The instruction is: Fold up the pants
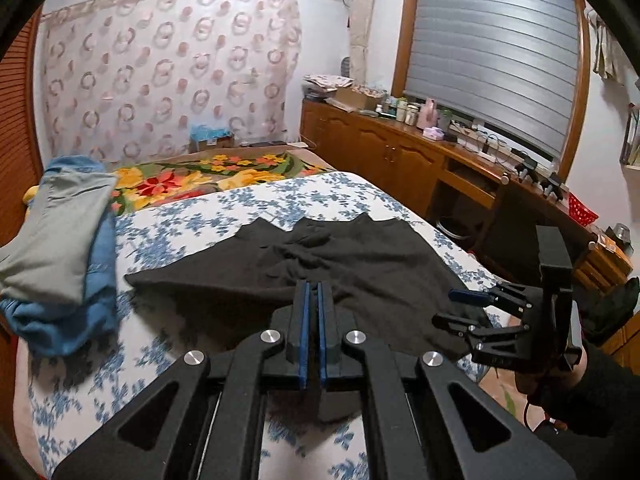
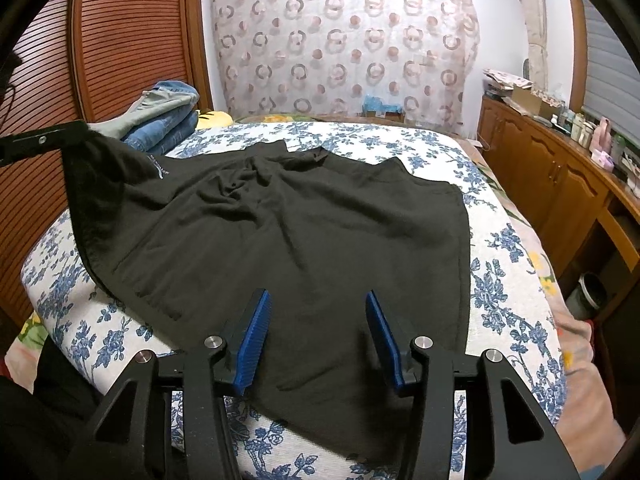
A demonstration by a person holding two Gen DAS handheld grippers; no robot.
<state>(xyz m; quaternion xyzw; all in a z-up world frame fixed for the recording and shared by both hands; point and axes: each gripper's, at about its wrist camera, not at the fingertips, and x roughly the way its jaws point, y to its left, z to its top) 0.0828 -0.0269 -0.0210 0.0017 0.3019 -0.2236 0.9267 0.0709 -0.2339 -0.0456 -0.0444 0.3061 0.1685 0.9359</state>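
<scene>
1. Far left of the black pants (image 2: 280,216), a slatted wooden door (image 2: 128,32) stands along the side of the bed (image 2: 500,264)
2. Just left of the pants, beside their far corner, a pile of folded clothes (image 1: 60,240) lies on the bed: a grey garment on top of blue denim
3. The left tool (image 1: 313,285) is at the pants' near left corner, its blue pads closed to a thin slit. The right wrist view shows that corner pinched and raised off the sheet, the cloth hanging down from it in a slope
4. The pants themselves are spread across the middle of the blue-flowered sheet, rumpled toward the far side and flatter toward the near edge. A small pale logo shows close to the lifted corner
5. The right tool (image 2: 318,300) is over the pants' near edge, right of the raised corner. Its pads stand half-wide and apart, with cloth below them but nothing pressed between
6. Right of the pants, past the edge of the bed, a long wooden bench (image 1: 400,148) full of small bottles and boxes runs under a window blind (image 1: 492,52)
</scene>
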